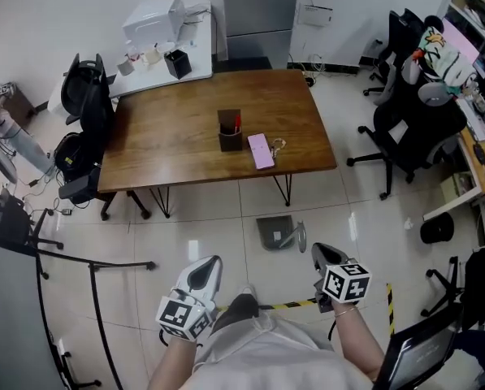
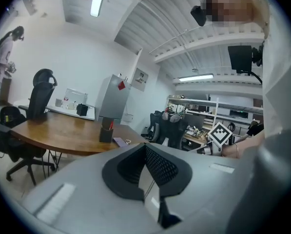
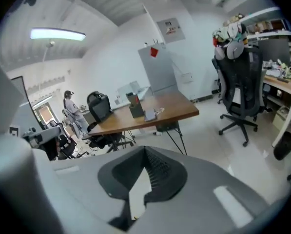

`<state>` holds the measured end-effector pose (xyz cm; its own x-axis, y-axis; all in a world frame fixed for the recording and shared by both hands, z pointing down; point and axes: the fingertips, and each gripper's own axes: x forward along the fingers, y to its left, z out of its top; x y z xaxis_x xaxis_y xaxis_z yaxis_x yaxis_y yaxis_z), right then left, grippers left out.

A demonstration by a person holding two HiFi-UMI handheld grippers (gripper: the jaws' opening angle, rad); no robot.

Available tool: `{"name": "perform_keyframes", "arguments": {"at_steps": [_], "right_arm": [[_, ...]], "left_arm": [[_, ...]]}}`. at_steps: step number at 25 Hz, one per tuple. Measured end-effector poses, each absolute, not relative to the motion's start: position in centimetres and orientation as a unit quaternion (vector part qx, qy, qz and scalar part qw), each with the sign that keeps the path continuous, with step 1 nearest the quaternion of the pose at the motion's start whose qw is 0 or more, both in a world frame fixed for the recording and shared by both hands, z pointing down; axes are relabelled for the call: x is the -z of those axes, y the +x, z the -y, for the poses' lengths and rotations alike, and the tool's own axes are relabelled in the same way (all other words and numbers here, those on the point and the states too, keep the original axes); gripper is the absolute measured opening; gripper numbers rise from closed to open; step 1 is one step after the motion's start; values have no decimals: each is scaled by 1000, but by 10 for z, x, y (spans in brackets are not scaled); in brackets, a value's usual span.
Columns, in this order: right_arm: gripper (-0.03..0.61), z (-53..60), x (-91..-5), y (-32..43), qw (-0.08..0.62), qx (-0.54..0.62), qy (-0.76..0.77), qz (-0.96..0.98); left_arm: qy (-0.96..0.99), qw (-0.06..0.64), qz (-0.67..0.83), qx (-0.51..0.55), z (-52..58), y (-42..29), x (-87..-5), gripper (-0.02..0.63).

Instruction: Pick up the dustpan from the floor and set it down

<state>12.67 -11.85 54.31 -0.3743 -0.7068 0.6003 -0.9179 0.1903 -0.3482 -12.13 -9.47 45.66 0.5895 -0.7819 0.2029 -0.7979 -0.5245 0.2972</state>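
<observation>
The grey dustpan (image 1: 276, 233) lies on the tiled floor just in front of the wooden table, its handle lying towards the right. Neither gripper touches it. My left gripper (image 1: 212, 263) hangs near and to the left of the dustpan, its jaws closed together with nothing between them (image 2: 145, 148). My right gripper (image 1: 318, 251) hangs just right of the dustpan's handle, also shut and empty (image 3: 145, 150). Both point away from me towards the table. The right gripper's marker cube (image 2: 220, 134) shows in the left gripper view.
A wooden table (image 1: 177, 149) carries a pen holder (image 1: 230, 132) and a pink flat item (image 1: 261, 150). Office chairs (image 1: 411, 128) (image 1: 89, 96) stand at both sides. A black rack's legs (image 1: 96, 264) cross the floor at left. Striped tape (image 1: 292, 305) marks the floor.
</observation>
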Motion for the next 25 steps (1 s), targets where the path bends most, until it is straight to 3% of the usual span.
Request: {"name": "perform_keyframes", "arguments": {"at_steps": [8,17,25], "right_arm": [[2,34,-476,129,65,-312,460,829],[3,-41,-418,107,70,-207,399,891],[2,-56,-373,101,57,-105,436,892]], "left_arm": [[856,174,486,-24,5,-76,-447,14],[867,147,476,-14,-58,-24,-407,14],[878,98,469,-2,-60,-8,-361,14]]}}
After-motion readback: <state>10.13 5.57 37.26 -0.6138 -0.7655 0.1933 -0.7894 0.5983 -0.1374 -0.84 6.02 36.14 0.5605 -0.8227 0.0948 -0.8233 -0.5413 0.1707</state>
